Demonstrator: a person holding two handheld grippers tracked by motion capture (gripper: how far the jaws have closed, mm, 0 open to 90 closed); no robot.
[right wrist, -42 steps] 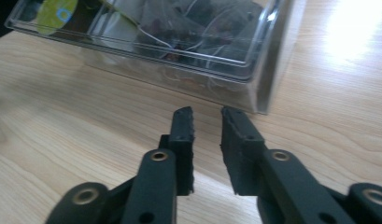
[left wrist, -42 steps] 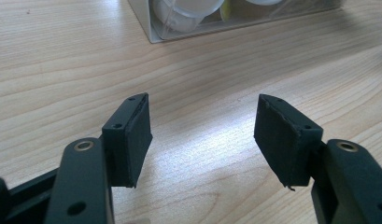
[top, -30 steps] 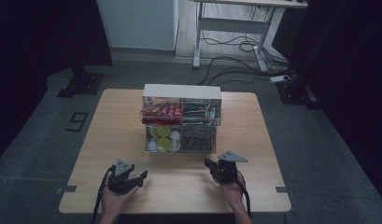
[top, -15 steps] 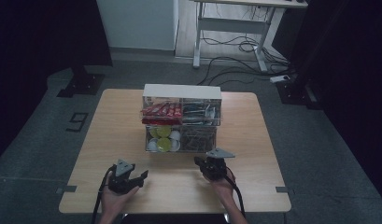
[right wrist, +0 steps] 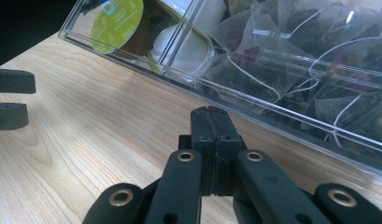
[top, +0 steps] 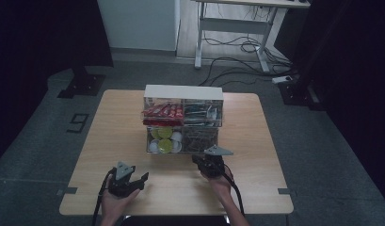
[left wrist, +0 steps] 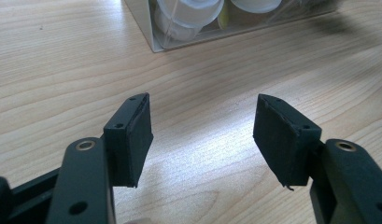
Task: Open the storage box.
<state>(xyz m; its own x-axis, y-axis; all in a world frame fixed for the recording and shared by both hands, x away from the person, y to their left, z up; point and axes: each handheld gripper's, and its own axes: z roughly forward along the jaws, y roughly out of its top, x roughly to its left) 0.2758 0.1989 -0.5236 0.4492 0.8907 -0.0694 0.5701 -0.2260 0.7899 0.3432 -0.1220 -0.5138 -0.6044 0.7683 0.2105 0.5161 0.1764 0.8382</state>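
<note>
A clear two-tier drawer box (top: 183, 117) stands mid-table, with red packets and dark sachets in the upper tier. The lower tier holds green-lidded and white pods (top: 164, 140) on the left and tea bags (top: 199, 139) on the right. My right gripper (top: 201, 161) is shut with nothing between its pads. It sits just in front of the lower right drawer, whose clear front (right wrist: 291, 116) and tea bags (right wrist: 319, 70) loom close past its tips (right wrist: 211, 122). My left gripper (top: 139, 180) rests near the front left, open over bare wood (left wrist: 202, 126), with the box corner (left wrist: 153, 44) ahead.
The wooden table (top: 256, 141) has bare strips on both sides of the box and along its front edge. The left gripper's jaws (right wrist: 9, 100) appear at the left edge of the right gripper view. A desk frame and floor cables (top: 237, 44) lie beyond the table.
My right gripper has slid left and a little forward, up to the lower right drawer front. The left gripper has stayed where it was.
</note>
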